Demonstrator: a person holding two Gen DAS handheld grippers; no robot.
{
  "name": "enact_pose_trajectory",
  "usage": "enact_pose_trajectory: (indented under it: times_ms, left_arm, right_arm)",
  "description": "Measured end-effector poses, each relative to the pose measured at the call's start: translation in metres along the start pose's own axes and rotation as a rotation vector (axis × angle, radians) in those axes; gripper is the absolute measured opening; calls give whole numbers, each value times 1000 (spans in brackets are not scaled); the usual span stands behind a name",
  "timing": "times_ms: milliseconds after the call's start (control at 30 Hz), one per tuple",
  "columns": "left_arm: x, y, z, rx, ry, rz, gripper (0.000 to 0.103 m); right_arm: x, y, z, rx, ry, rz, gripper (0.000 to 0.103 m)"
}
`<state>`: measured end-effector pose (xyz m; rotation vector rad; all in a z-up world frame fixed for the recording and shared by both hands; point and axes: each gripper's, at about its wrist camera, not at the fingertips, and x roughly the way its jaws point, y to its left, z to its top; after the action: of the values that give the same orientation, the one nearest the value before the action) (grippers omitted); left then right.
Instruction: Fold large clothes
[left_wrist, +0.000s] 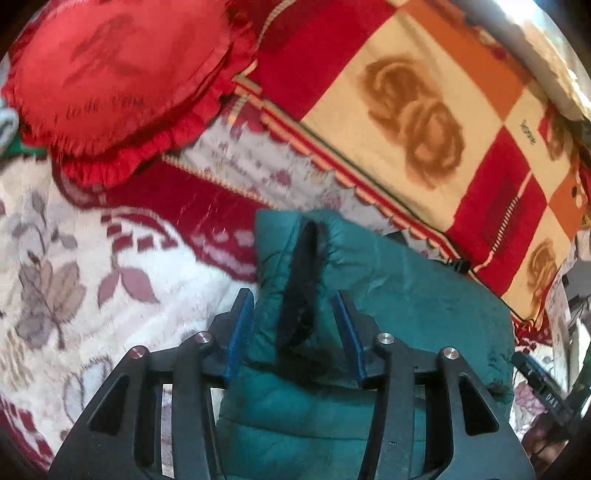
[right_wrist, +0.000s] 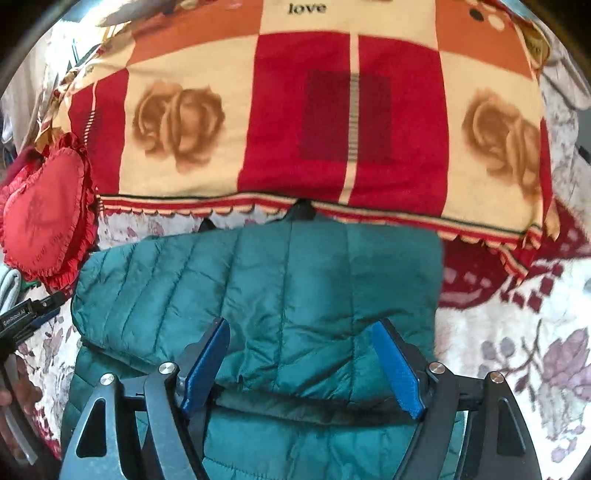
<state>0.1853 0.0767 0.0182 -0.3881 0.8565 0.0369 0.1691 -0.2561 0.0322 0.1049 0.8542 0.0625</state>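
A teal quilted puffer jacket (right_wrist: 280, 280) lies partly folded on a floral bed cover; it also shows in the left wrist view (left_wrist: 406, 288). My left gripper (left_wrist: 295, 295) stands open, its blue pads either side of a bunched teal fold with a dark fuzzy trim (left_wrist: 303, 284) between them. My right gripper (right_wrist: 301, 326) is open, its blue pads straddling the folded-over edge of the jacket without pinching it. The left gripper's body (right_wrist: 26, 317) shows at the left edge of the right wrist view.
A red heart-shaped ruffled cushion (left_wrist: 110, 81) lies at the far left, also in the right wrist view (right_wrist: 44, 218). A red, orange and cream rose-print blanket (right_wrist: 303, 118) lies folded behind the jacket. The white and maroon floral bed cover (left_wrist: 74, 266) spreads all around.
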Motion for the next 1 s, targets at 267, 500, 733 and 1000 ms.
enact_pose_trajectory:
  times_ms: [267, 500, 733, 1000]
  left_arm:
    - [31, -41, -1, 122, 11, 86, 46]
    - [70, -51, -14, 196, 34, 161, 61]
    - [74, -51, -16, 216, 35, 158, 61]
    - [75, -52, -18, 228, 26, 164, 65]
  right_arm:
    - [38, 25, 6, -37, 17, -27, 78]
    - [90, 35, -8, -175, 54, -139, 78]
    - [42, 4, 0, -64, -9, -39, 78]
    - [65, -32, -9, -43, 66, -165, 78]
